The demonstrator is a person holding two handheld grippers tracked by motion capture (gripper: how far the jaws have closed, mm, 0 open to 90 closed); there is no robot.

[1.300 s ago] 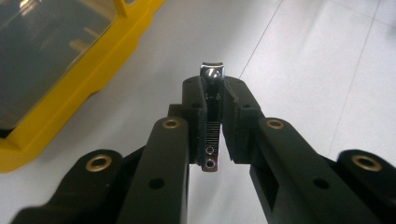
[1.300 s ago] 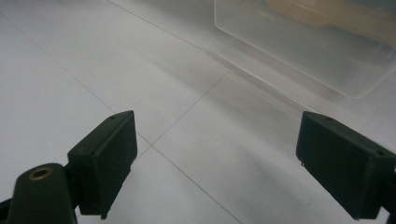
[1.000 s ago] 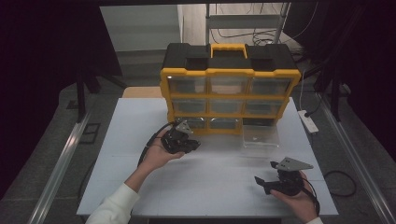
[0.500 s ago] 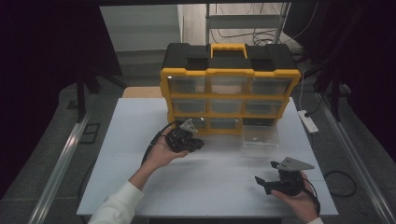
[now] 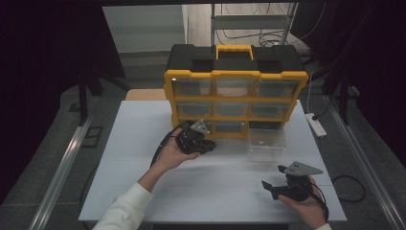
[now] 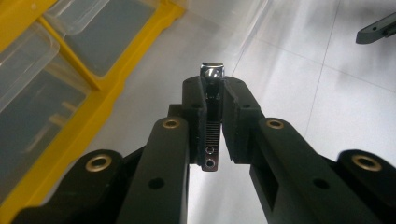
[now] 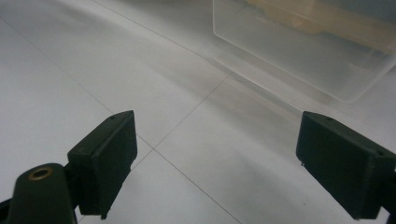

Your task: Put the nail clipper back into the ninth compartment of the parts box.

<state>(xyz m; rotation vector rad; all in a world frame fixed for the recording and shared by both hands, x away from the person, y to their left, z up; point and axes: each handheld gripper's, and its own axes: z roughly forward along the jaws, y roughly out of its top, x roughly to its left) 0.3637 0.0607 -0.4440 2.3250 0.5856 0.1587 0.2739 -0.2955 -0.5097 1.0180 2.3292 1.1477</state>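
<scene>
Yellow-and-black drawer organizer (image 5: 235, 91) stood at far centre of the white tabletop (image 5: 143, 191). Clear drawer (image 5: 267, 140) lay out on the tabletop, just in front of the organizer's lower right corner. Left gripper (image 5: 207, 145) was held up near the organizer's bottom row, left of the clear drawer. Right gripper (image 5: 269, 186) sat at near right, well apart from both, pointing left.
</scene>
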